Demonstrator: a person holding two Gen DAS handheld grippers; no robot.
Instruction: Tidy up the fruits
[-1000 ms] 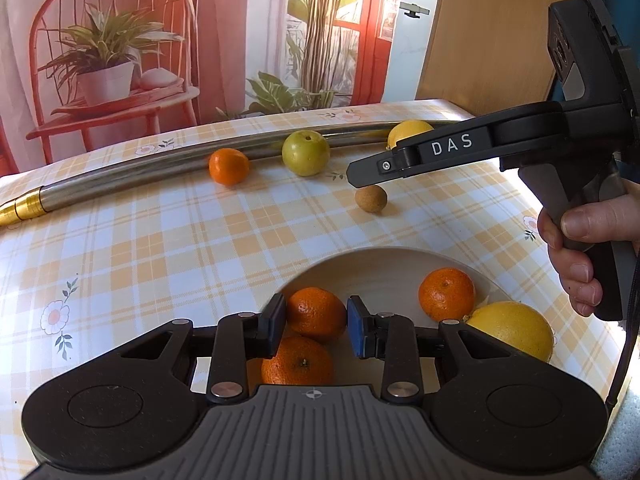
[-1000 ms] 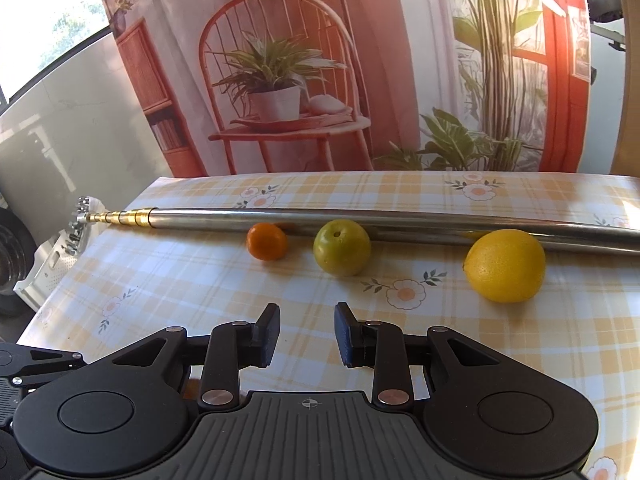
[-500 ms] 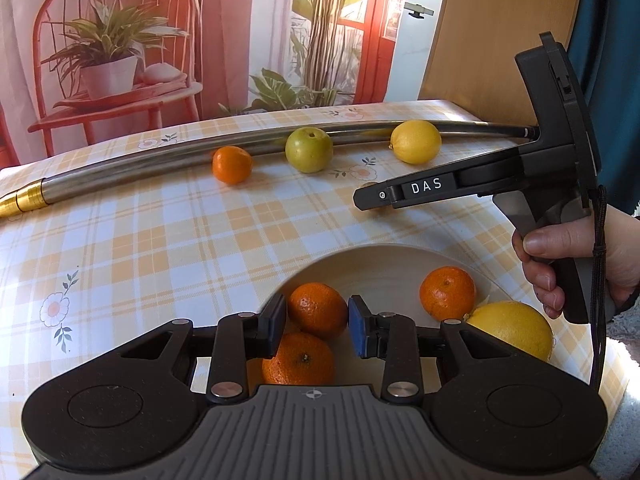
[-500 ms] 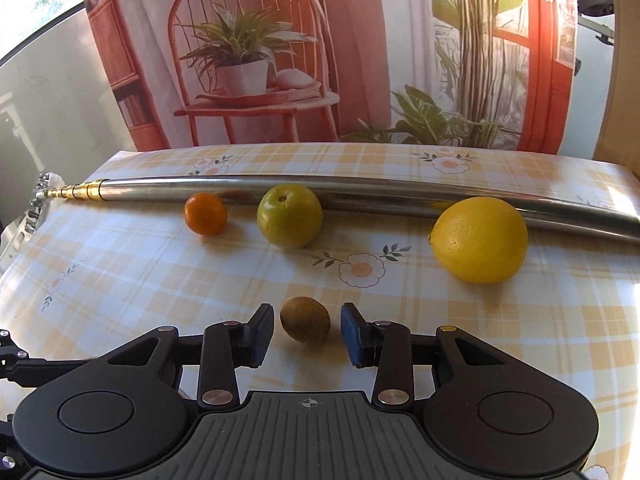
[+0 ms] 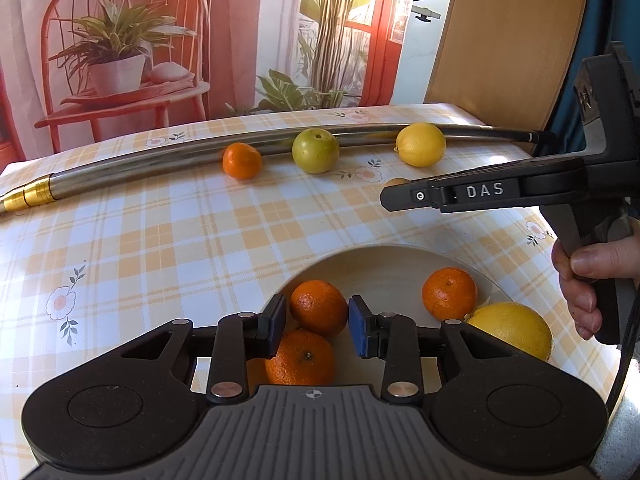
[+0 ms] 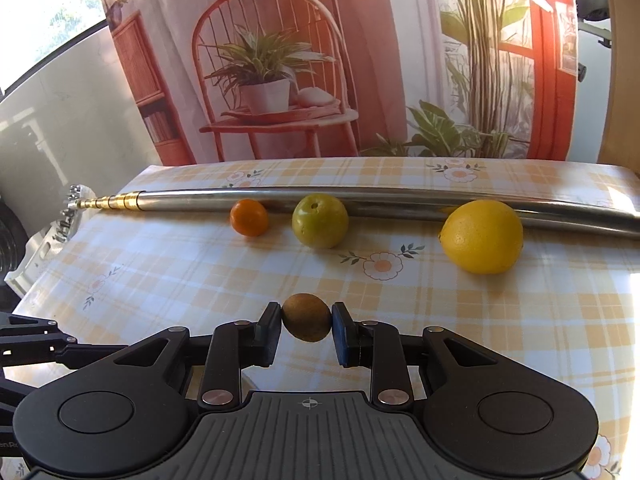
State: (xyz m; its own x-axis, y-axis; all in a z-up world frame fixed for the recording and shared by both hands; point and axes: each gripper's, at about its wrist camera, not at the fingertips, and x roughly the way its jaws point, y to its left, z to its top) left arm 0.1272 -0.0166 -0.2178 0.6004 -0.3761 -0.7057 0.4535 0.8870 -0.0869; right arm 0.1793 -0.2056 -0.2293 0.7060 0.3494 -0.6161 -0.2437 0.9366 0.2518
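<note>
R gripper (image 6: 307, 317) pinches small brown fruit (image 6: 306, 317) just off the tablecloth (image 6: 160, 272) — round, thin pad contact, could squirt out. L gripper (image 5: 317, 325) jaws apart, empty, over bowl (image 5: 384, 268).

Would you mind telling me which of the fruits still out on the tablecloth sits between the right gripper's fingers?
The small brown fruit, between the right gripper pads; the others line the metal pole.
</note>
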